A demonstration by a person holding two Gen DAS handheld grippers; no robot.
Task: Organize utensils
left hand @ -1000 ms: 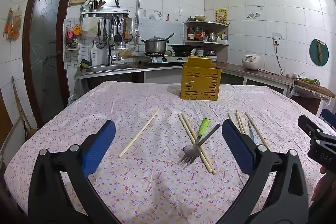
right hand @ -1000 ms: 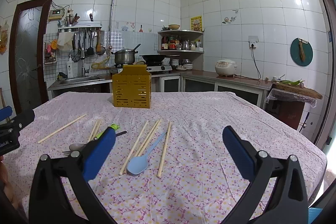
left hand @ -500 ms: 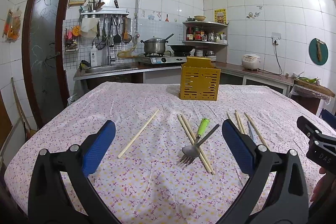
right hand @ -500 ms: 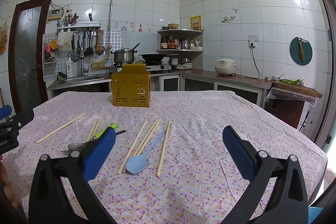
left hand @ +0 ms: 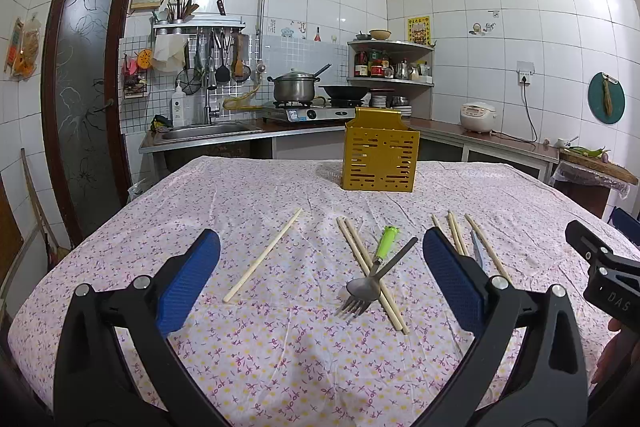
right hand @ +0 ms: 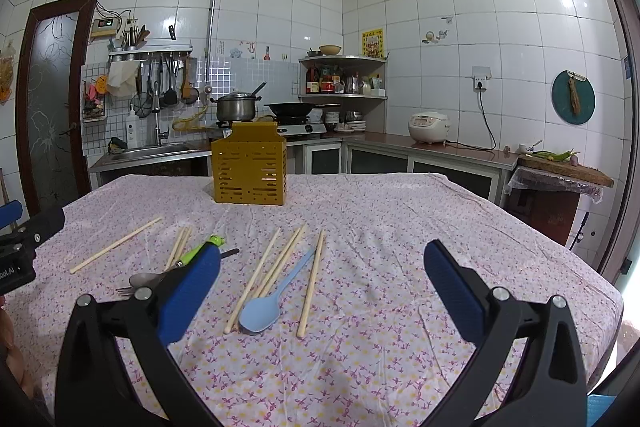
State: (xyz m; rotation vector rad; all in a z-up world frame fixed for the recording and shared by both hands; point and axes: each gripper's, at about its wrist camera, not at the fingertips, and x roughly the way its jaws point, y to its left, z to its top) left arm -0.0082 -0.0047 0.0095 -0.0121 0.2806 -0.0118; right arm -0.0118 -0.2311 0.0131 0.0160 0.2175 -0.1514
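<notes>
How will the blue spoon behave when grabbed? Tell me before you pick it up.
The blue spoon looks like matte plastic or silicone, so probably light and perhaps slightly flexible. Its thin handle lies close against a chopstick, so pinching there may nudge that stick. The rounded bowl may rock if pushed.

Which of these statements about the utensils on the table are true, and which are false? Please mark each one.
1. Both grippers are open and hold nothing. True: left gripper, right gripper.
2. The blue spoon stands inside the yellow holder. False: it lies on the tablecloth among chopsticks.
3. The fork lies across a pair of chopsticks. True.
4. The yellow holder lies tipped on its side. False: it stands upright.
5. One chopstick lies alone, left of the fork. True.
</notes>
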